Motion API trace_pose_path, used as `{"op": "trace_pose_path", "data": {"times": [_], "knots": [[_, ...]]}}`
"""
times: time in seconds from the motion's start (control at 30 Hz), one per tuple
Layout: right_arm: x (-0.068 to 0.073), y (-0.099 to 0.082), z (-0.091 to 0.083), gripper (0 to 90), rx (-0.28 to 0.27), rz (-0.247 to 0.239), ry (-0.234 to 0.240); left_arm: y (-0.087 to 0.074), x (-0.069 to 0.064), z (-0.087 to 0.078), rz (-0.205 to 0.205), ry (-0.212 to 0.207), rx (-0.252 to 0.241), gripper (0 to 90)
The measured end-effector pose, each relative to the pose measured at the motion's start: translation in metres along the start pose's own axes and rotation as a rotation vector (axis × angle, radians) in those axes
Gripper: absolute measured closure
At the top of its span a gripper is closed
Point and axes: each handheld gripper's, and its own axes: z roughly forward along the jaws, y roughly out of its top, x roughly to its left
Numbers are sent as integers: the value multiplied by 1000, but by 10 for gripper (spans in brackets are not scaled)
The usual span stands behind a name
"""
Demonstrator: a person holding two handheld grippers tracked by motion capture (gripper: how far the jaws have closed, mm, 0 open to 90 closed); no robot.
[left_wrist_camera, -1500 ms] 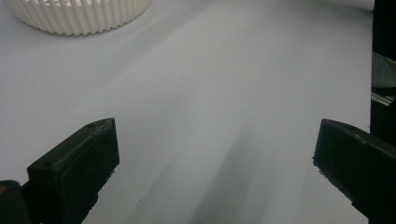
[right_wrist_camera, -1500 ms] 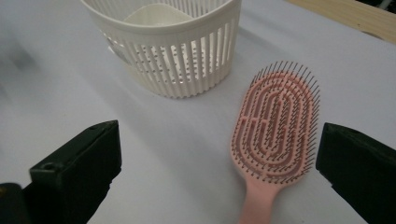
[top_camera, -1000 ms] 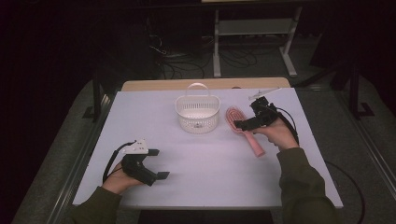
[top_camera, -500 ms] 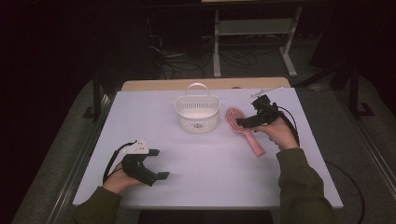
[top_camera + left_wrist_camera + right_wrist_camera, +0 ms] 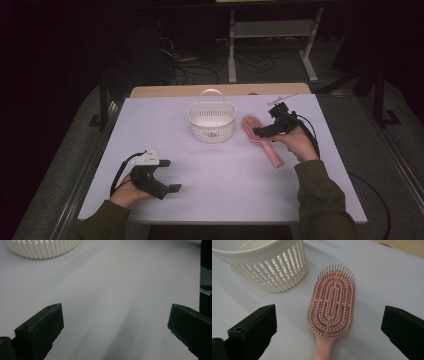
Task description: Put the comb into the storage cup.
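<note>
Barely any shift since a second ago, our left gripper [image 5: 167, 176] wide open and empty near the table's [image 5: 225, 200] front, our right gripper [image 5: 329, 330] gaping over the pink hairbrush [image 5: 332, 305], untouched, white basket [image 5: 211, 120] just beside.

The brush [image 5: 331, 303] is pink, a paddle type with an oval head and thin dark-tipped bristles set in looping ribs. It lies flat on the white counter [image 5: 240, 180], bristles up, whole and untouched. Its head [image 5: 249, 124] lies just beside the basket [image 5: 212, 120], handle [image 5: 272, 154] pointing away toward the near edge.
</note>
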Motion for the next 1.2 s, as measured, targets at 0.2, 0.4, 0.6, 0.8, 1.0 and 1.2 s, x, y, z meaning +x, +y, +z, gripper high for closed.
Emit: {"op": "trace_pose_path", "data": {"times": [0.2, 0.4, 0.6, 0.8, 1.0, 1.2], "knots": [[0, -2, 4, 1, 28, 6, -7, 0, 0, -1, -1, 2, -2, 0], [0, -4, 8, 1, 46, 5, -9, 0, 0, -1, 0, 1, -3, 0], [0, -7, 10, 1, 59, 15, -7, 0, 0, -1, -1, 0, -2, 0], [2, -10, 13, 1, 74, 16, -8, 0, 0, -1, 1, 1, -3, 0], [2, -14, 16, 1, 88, 17, -10, 0, 0, -1, 1, 0, -4, 0], [2, -17, 18, 1, 97, 25, -7, 0, 0, -1, 0, 0, -4, 0]]}}
